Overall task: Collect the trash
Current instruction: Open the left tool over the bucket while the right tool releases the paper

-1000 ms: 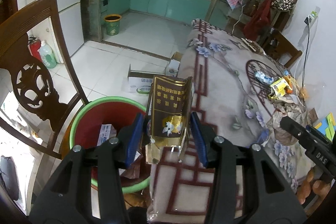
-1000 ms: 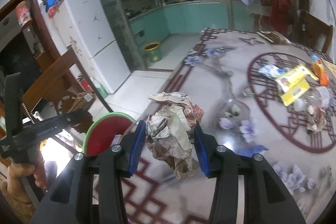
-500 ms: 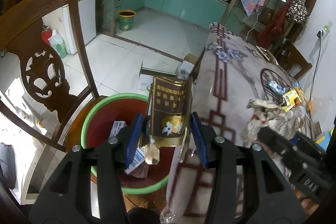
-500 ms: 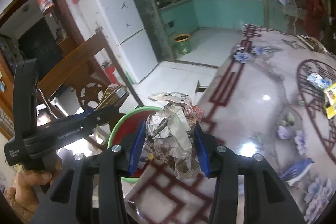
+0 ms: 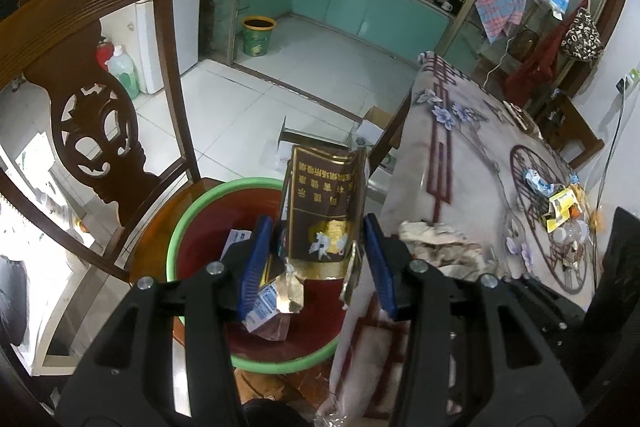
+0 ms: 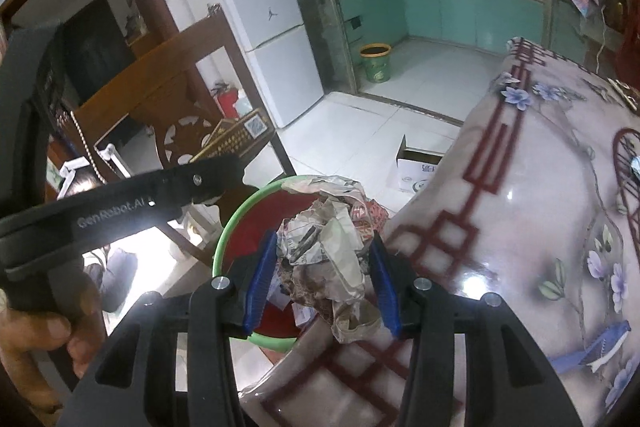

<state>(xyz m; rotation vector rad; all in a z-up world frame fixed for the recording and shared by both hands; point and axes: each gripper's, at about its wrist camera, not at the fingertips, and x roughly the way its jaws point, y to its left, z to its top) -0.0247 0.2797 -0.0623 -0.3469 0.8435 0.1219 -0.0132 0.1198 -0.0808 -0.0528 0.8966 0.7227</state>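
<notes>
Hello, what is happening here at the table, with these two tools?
A person is clearing trash into a red basin with a green rim that sits on a wooden chair. The left gripper holds a flattened brown-and-gold carton above the basin. The right gripper holds a wad of crumpled paper at the table edge. Neither is dropped yet.

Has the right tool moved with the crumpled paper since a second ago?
Yes. The right tool, shut on the crumpled paper, has shifted off the table toward the green-rimmed basin.
</notes>
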